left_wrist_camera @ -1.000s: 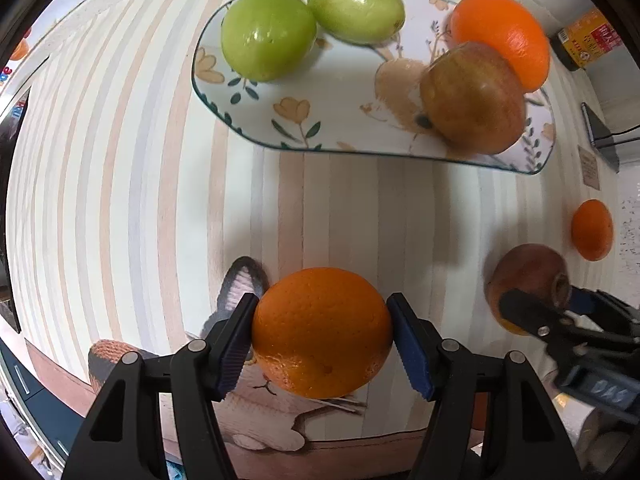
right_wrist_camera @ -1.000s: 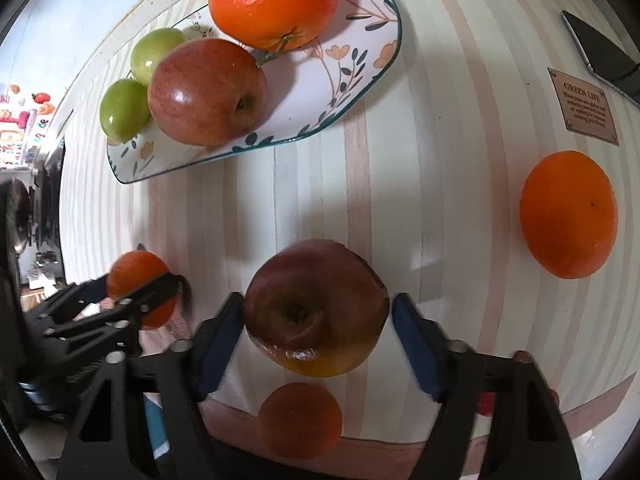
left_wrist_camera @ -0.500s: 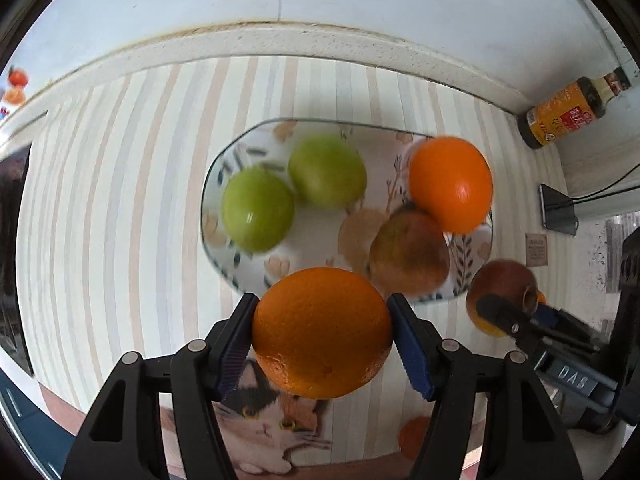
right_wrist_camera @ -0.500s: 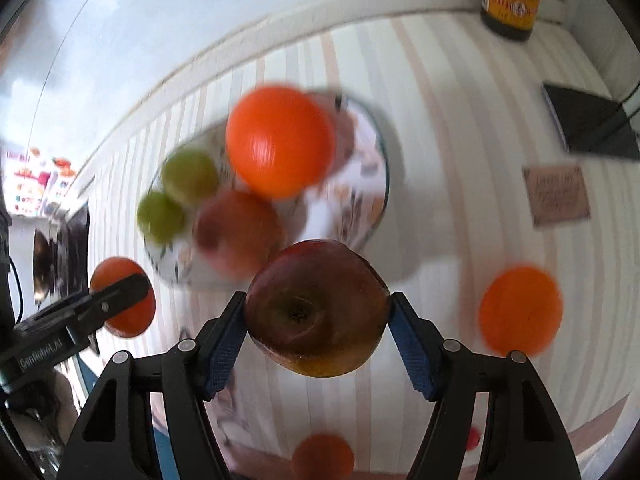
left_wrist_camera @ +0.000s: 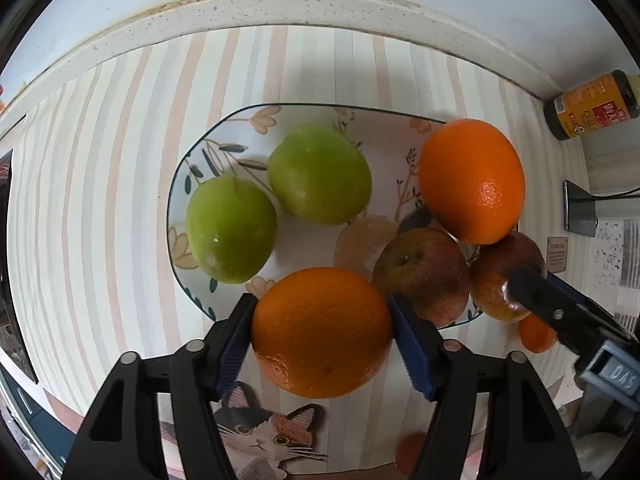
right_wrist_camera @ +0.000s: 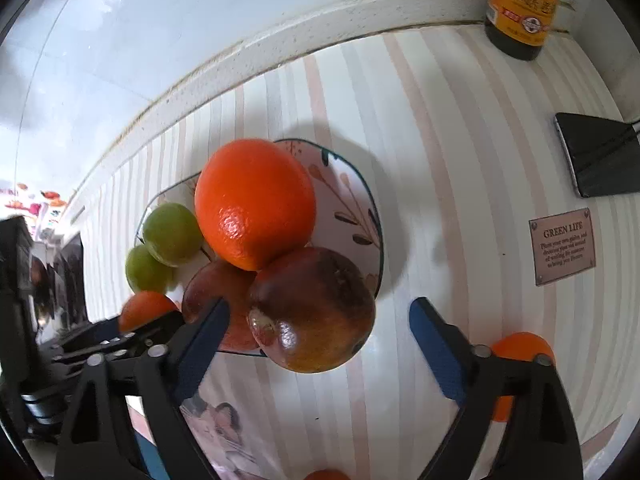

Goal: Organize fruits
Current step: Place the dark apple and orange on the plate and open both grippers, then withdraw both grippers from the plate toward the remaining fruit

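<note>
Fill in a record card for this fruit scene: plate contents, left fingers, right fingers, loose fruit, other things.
Plate contents: the plate holds a left green fruit, a right green fruit, a big orange and a red apple.
Left fingers: the left gripper is opening, with the near orange between its pads, over the plate's near rim.
Right fingers: the right gripper is opening; the dark apple is between its pads, with a clear gap at one pad.
Loose fruit: a small orange on the striped cloth.
Other things: a sauce bottle.
</note>
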`<state>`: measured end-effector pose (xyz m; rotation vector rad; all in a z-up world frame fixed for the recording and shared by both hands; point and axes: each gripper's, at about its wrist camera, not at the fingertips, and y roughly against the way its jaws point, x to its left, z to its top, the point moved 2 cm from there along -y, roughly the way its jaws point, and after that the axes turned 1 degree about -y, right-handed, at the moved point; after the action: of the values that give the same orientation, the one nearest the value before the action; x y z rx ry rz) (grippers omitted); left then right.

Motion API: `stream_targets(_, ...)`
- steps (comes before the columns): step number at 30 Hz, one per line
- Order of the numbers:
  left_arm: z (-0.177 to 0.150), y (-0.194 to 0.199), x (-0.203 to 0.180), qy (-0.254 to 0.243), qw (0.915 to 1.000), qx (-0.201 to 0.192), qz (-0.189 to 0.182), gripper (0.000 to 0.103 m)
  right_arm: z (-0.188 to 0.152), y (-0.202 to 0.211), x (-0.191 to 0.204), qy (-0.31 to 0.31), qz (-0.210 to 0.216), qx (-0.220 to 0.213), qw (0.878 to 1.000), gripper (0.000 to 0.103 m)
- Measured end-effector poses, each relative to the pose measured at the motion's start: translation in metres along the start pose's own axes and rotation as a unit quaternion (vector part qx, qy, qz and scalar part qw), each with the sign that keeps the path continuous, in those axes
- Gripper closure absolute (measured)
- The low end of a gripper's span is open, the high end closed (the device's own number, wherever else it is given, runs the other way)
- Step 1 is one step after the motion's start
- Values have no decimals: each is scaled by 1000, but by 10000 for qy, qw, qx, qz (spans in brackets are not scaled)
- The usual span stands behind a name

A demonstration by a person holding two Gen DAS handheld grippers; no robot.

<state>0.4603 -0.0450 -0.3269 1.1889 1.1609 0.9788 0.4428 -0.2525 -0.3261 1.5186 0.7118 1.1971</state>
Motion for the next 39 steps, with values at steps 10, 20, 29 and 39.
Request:
stream_targets(10, -14, 35, 7, 46, 9987, -491, 158, 4, -10, 22, 8, 253, -458, -158, 9985, 5)
stream_targets(20, -60, 83, 16, 53, 9914, -1103, 701, 4, -52, 56, 37, 925, -1080, -396, 9890, 5)
stream_targets(29, -102, 129, 10, 60, 9860, -1523, 681, 4, -92, 109, 52, 1104, -938, -717, 9868, 5)
stream_targets(39, -142, 171, -8, -52, 9833, -1753, 479, 4, -133, 172, 65, 1190, -734, -1108, 9840, 5)
